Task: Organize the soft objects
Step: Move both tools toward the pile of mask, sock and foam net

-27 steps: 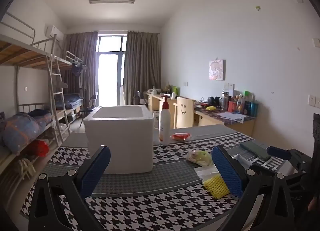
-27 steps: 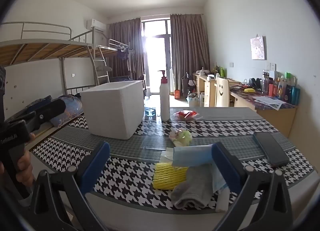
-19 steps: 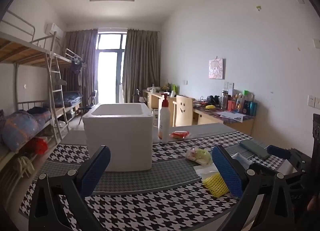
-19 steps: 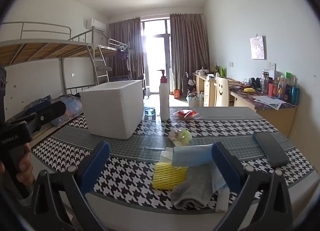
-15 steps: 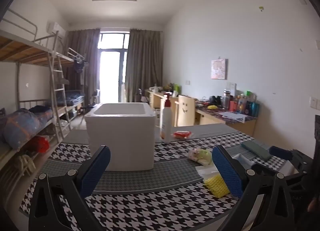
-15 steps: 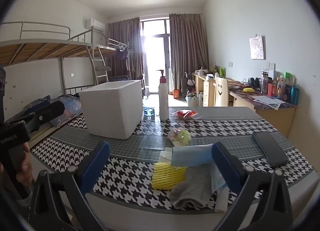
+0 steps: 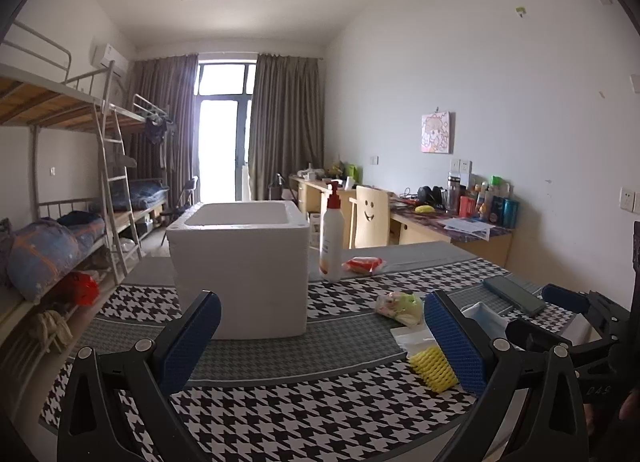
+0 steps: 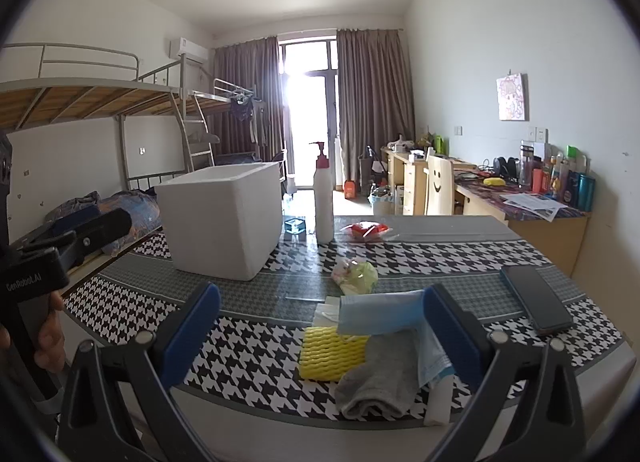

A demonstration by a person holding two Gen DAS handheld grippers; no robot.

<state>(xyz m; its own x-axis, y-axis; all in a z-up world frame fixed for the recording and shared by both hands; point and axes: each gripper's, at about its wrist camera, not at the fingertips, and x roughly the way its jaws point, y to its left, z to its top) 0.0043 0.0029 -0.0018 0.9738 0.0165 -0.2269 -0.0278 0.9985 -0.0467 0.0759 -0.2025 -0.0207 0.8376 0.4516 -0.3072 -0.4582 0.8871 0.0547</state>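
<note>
A white foam box (image 7: pixel 240 266) (image 8: pixel 222 217) stands open-topped on the houndstooth table. Near the front edge lie a yellow foam net (image 8: pixel 332 352) (image 7: pixel 434 368), a grey sock (image 8: pixel 380 378), a blue face mask (image 8: pixel 380 312) and white tissue (image 8: pixel 326 312). A crumpled pale green and pink bag (image 8: pixel 356 274) (image 7: pixel 398 304) lies behind them. My left gripper (image 7: pixel 320 342) is open and empty in front of the box. My right gripper (image 8: pixel 320 334) is open and empty, just above the pile.
A pump bottle (image 8: pixel 323 201) and a red packet (image 8: pixel 366 230) stand behind the box, with a small glass block (image 8: pixel 295 225). A dark phone (image 8: pixel 536 304) lies at the right. Bunk beds line the left, desks the right wall.
Both grippers stay open. The left view has shifted slightly, the box sitting a bit further right; the right view is almost unchanged.
</note>
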